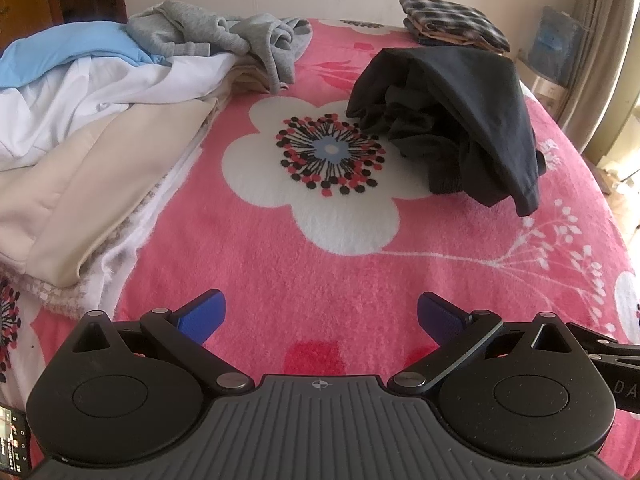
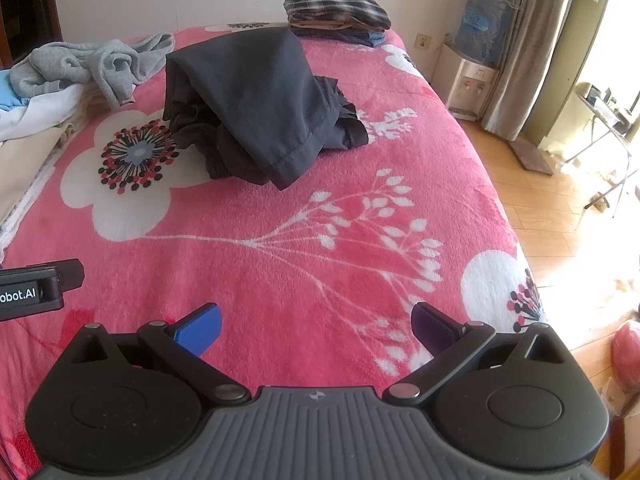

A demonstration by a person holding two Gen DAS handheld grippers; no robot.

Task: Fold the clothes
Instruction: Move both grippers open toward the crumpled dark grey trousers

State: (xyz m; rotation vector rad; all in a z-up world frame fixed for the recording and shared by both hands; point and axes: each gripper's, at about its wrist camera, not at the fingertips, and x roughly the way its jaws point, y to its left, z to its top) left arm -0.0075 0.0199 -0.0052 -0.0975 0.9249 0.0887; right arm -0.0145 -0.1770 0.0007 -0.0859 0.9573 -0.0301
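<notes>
Pink blanket [image 1: 320, 280] under both my grippers, dark garment [image 1: 452, 120] ahead, untouched.

My left gripper [image 1: 321, 316] and right gripper [image 2: 316, 326] hover over bare blanket with jaws spread wide, holding nothing. The dark garment lies crumpled beside the big white flower [image 1: 312, 176], on its right, well apart from my fingertips. Left of the flower sits a loose pile [image 1: 100, 120] of white, cream and blue cloth with a grey sweater [image 1: 224, 36] on top. Beyond the garment rests a folded stack [image 2: 340, 12], plaid uppermost.
</notes>
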